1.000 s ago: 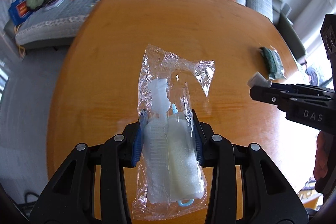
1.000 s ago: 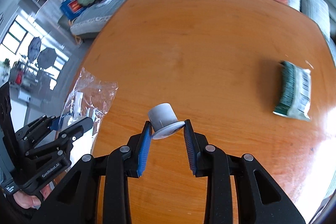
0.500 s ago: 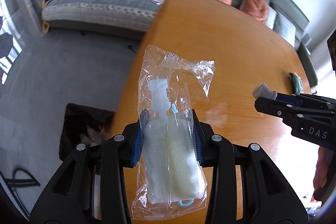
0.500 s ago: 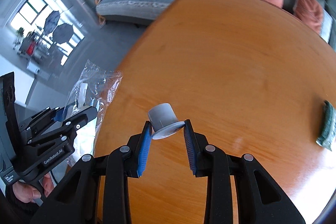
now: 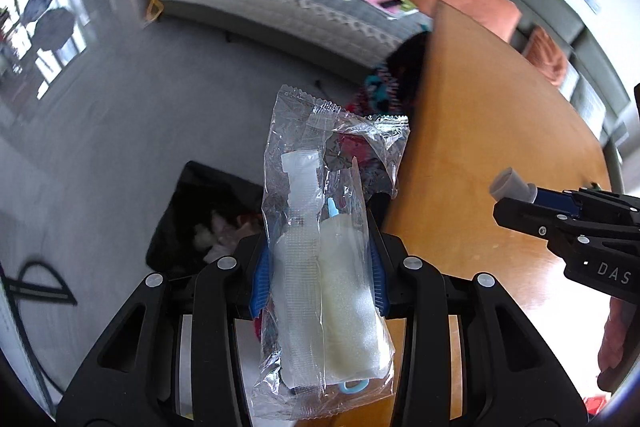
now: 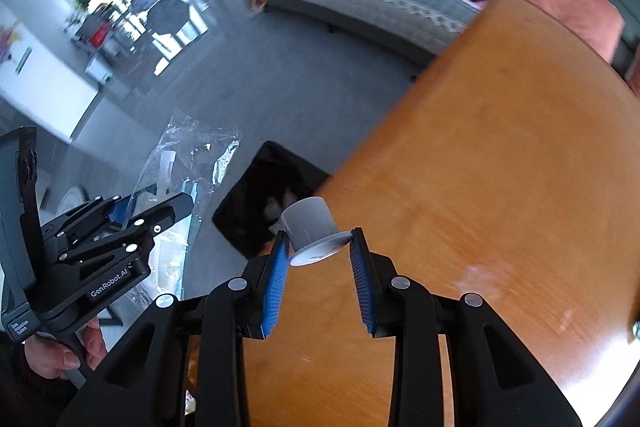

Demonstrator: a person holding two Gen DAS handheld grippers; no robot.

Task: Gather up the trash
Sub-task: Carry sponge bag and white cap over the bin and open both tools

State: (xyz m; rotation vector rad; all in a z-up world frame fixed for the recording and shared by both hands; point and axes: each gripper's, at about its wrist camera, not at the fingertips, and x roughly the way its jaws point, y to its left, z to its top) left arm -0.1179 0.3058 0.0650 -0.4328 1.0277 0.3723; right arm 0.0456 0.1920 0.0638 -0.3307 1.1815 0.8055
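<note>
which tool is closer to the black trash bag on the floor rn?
Left. The left tool, gripping the clear plastic packet, hangs off the table edge beside the trash bag. The right tool, gripping a grey cap, is over the table.

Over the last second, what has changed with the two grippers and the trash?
Both grippers swung off the wooden table toward the black trash bag on the floor. Unchanged: left gripper clamps the clear plastic packet, right gripper the small grey cap.
</note>
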